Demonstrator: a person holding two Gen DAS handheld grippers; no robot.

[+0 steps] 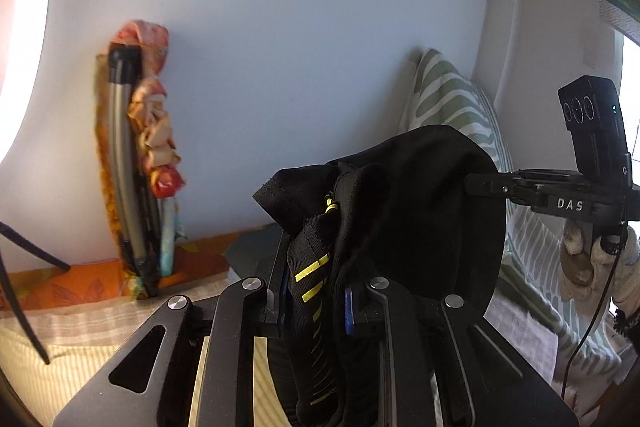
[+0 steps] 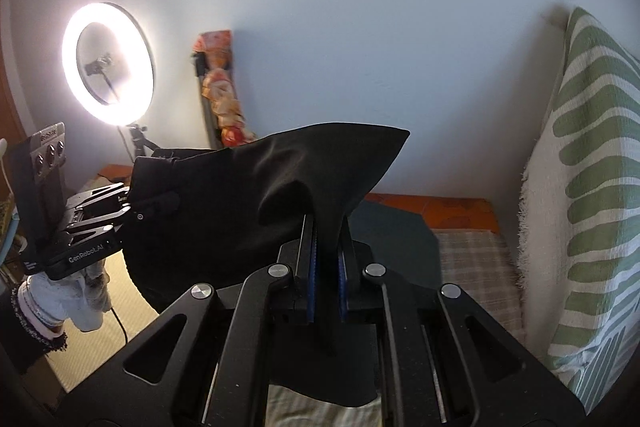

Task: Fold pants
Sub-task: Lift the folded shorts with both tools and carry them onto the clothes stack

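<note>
Hanging bunched in the air above the striped bedding [image 2: 472, 259], black pants [image 1: 420, 195] with yellow marks, pinched between the nearly closed left gripper [image 1: 312, 303] and the right gripper [image 2: 325, 267], likewise clamped on cloth; ring light [image 2: 108, 63] glowing behind.

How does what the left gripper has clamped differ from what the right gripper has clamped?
The left gripper pinches a bunched part of the black pants with a ribbed band, yellow stripes and a yellow-flecked cord; the right gripper pinches plain black fabric with no markings. The cloth above the left gripper is crumpled into folds; above the right gripper it rises to a smooth pointed corner. Both grippers are shut on the same pants, held up off the bed.
</note>
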